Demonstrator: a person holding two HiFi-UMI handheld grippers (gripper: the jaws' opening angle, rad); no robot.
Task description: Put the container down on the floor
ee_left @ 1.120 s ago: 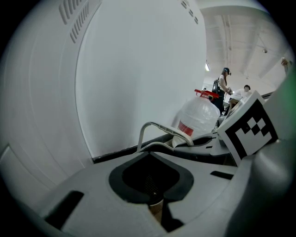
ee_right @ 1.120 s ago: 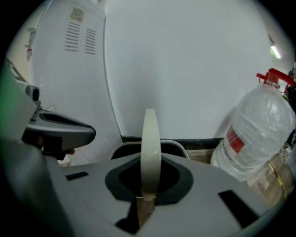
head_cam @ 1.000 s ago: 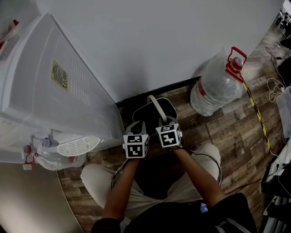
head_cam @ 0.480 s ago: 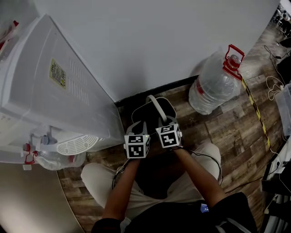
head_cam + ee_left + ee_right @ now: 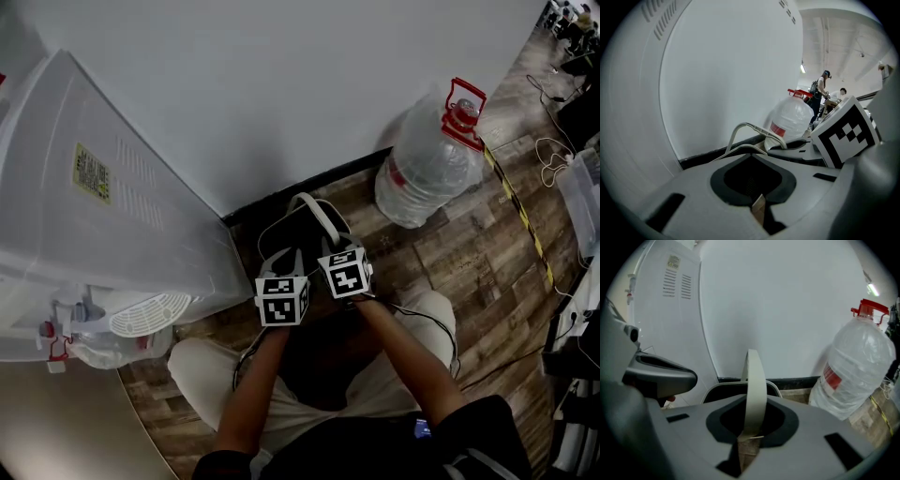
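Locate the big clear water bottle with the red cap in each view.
Head view: water bottle at upper right, on the wood floor by the white wall.
Left gripper view: bottle just right of centre.
Right gripper view: bottle at far right.
Shared landmark: the container's pale handle, left of the bottle in all three views.

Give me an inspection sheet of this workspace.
Surface: wood-plank floor, striped tape line across it.
Job's things: dark container by the baseboard, pale handle raised; floor contact cannot be told.
Clutter: large red-capped water bottle right of the container.
Grippers: right tool shut on the handle; left tool shut, empty, beside it.
Cables: white cables on the floor at far right; a thin lead over the person's leg.
Surroundings: white wall; white dispenser at left.
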